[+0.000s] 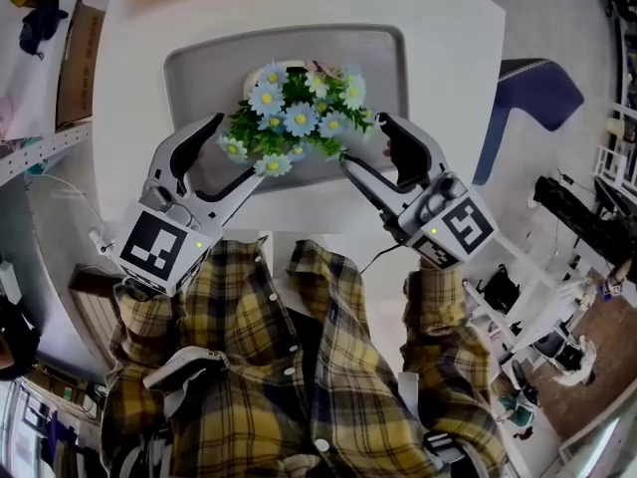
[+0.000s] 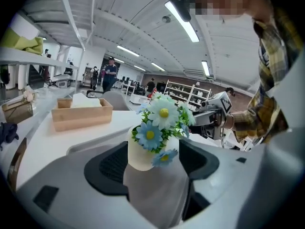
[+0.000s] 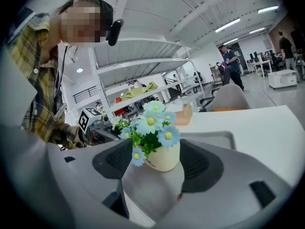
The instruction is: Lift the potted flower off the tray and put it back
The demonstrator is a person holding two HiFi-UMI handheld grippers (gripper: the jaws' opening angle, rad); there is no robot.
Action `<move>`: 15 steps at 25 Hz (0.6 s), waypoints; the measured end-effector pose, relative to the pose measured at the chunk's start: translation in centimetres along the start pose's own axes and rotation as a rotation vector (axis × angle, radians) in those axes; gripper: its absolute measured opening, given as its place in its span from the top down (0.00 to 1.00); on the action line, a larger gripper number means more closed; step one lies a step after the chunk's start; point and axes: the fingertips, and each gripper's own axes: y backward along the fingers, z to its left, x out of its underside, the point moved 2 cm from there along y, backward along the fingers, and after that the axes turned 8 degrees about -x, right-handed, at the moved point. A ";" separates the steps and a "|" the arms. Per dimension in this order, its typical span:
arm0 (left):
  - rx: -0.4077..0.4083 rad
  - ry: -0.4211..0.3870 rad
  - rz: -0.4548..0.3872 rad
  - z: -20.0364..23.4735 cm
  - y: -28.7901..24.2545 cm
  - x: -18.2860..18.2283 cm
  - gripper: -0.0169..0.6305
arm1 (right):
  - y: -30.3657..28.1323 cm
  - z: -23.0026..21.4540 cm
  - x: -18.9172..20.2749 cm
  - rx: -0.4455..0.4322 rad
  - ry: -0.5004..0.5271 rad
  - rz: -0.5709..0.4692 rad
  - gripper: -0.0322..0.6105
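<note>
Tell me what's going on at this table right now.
A person in a plaid shirt holds a two-jaw gripper in each hand. The left gripper and the right gripper flank the potted flower, which stands on the grey tray on the white table. Both grippers' jaws stand apart and neither presses on the pot, so nothing is lifted yet.
</note>
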 end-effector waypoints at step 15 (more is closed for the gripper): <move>0.017 -0.036 0.021 0.9 -3.0 1.6 0.48 | -2.2 -1.1 3.3 -0.114 0.062 0.111 0.49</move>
